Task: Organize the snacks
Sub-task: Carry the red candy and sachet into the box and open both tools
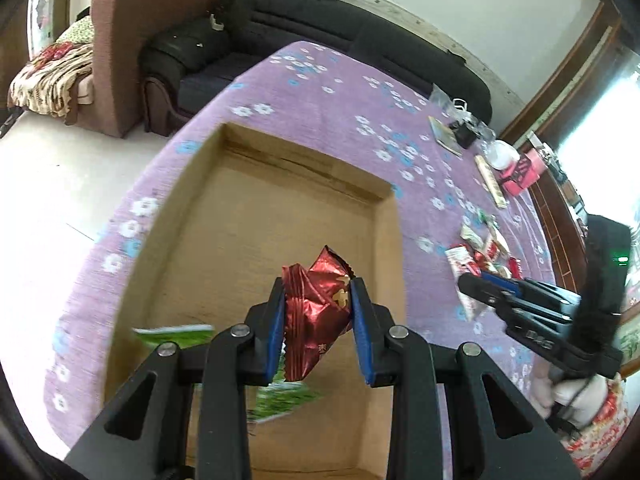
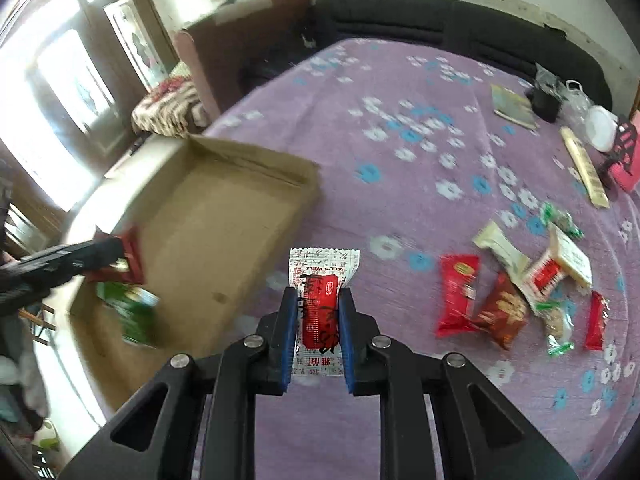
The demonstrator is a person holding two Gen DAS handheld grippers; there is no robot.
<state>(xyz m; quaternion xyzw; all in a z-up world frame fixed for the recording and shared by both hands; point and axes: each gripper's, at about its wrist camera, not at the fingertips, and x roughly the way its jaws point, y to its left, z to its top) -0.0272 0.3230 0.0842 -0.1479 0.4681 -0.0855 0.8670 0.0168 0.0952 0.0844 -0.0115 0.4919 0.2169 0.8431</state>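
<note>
So the left gripper has its blue pads clamped on a crinkly dark red foil packet, held over the open cardboard box that fills the middle of the left wrist view. A green packet lies in the box, low in the frame and partly hidden behind the fingers. In the right wrist view, the right gripper is squeezed shut on a white packet with a red label, bottom centre, over the purple flowered cloth, just right of the box. The rest of the snacks sit in a loose heap at the right of that frame, red, white and green wrappers, some overlapping. Further back, upper right, there's a book, a white bowl and a long pale pack.
</note>
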